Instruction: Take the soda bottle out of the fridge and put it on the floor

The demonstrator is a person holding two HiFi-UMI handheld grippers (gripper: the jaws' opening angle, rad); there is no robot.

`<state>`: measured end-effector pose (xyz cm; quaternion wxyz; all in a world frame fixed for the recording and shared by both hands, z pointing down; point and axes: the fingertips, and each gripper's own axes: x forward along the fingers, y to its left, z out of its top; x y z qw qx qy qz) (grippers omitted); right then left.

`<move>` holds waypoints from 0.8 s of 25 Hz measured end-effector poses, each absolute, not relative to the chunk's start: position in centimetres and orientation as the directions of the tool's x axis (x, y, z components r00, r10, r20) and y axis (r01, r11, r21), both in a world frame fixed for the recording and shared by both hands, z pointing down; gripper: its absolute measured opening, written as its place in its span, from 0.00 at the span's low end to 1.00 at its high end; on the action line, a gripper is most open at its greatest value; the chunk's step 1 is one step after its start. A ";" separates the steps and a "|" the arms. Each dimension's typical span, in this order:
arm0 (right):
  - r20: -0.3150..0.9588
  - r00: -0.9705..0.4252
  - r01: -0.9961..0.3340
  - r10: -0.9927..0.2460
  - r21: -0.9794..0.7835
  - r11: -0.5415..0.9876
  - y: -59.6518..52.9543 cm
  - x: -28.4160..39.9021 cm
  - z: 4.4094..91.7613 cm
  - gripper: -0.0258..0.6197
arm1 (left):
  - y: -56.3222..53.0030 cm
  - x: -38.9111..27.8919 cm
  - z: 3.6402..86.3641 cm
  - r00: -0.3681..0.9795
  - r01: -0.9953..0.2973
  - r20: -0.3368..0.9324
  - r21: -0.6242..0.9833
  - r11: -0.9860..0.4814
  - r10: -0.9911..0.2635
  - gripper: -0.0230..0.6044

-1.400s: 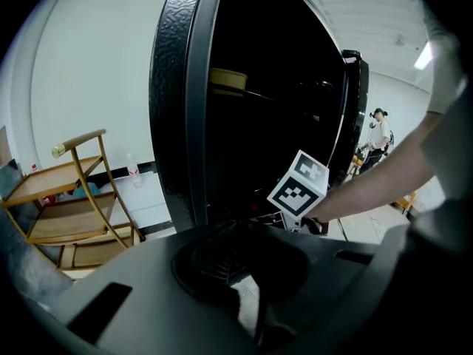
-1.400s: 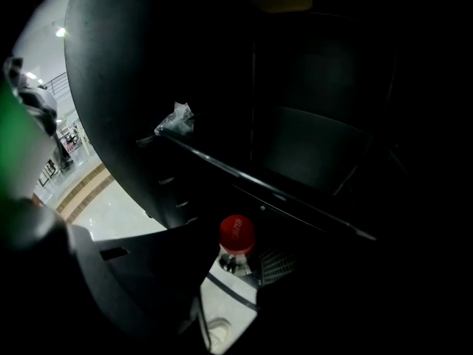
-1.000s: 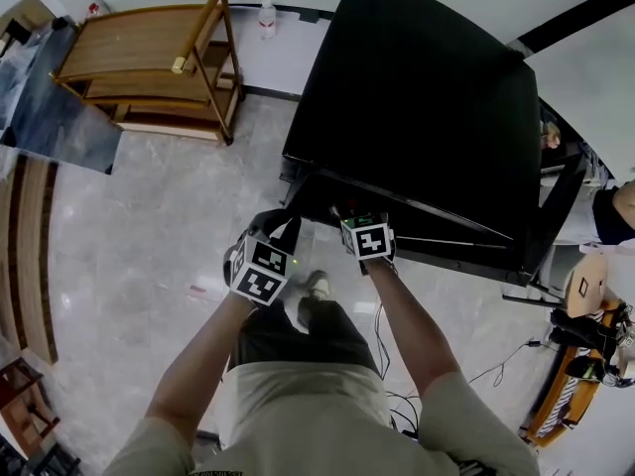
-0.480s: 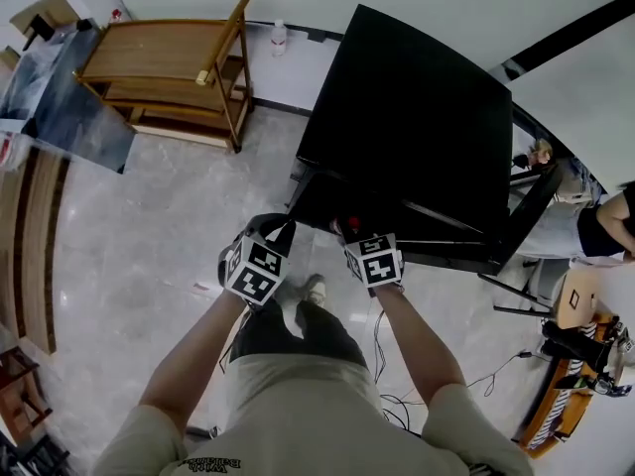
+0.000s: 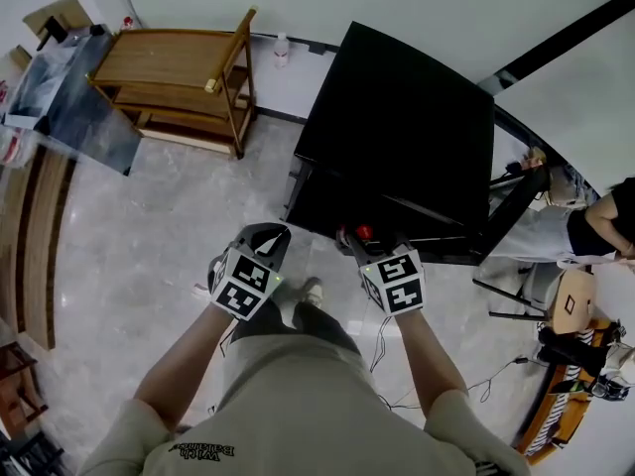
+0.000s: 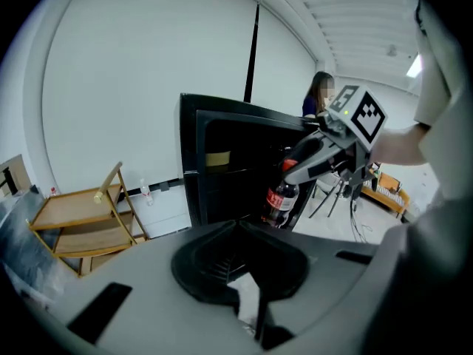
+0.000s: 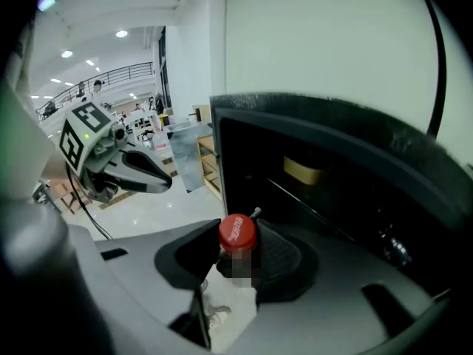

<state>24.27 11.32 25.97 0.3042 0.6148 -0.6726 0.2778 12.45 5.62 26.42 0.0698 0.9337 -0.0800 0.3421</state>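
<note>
The pale tiled floor (image 5: 139, 246) carries a black fridge (image 5: 407, 117) with its front open. A yellowish item (image 7: 307, 170) sits on a shelf inside. A wooden rack (image 5: 169, 67) stands near the far wall, well apart from the fridge, and a small clear bottle (image 5: 283, 48) stands at the wall's foot between them. The person (image 5: 298, 405) stands before the fridge's open front edge with both arms stretched out.

The right gripper (image 5: 369, 241) holds the soda bottle (image 6: 279, 202). Its fingers (image 7: 284, 254) are clamped on the neck just under the red cap (image 7: 237, 231). The bottle hangs upright, clear of the floor and just outside the fridge's front edge.

The left gripper (image 5: 266, 238) hovers beside it over the floor. Its fingers (image 6: 199, 261) are together at the tips, with nothing between them.
</note>
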 end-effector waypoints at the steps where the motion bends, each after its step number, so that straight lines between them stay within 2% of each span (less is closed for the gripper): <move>1: 0.746 -0.065 -0.995 -0.663 0.004 0.102 11.4 24.1 25.0 0.24 | 5.6 12.3 25.9 0.753 -0.198 0.649 0.067 -0.978 -0.108 0.05; 10: 0.729 -0.152 -0.969 -0.667 0.023 0.245 10.7 21.3 21.5 0.24 | 5.2 10.5 23.8 0.751 -0.270 0.635 0.048 -0.962 -0.179 0.05; 20: 0.736 -0.295 -0.891 -0.609 0.018 0.454 6.7 15.2 22.5 0.24 | 2.3 4.0 24.7 0.684 -0.447 0.655 0.028 -0.894 -0.321 0.05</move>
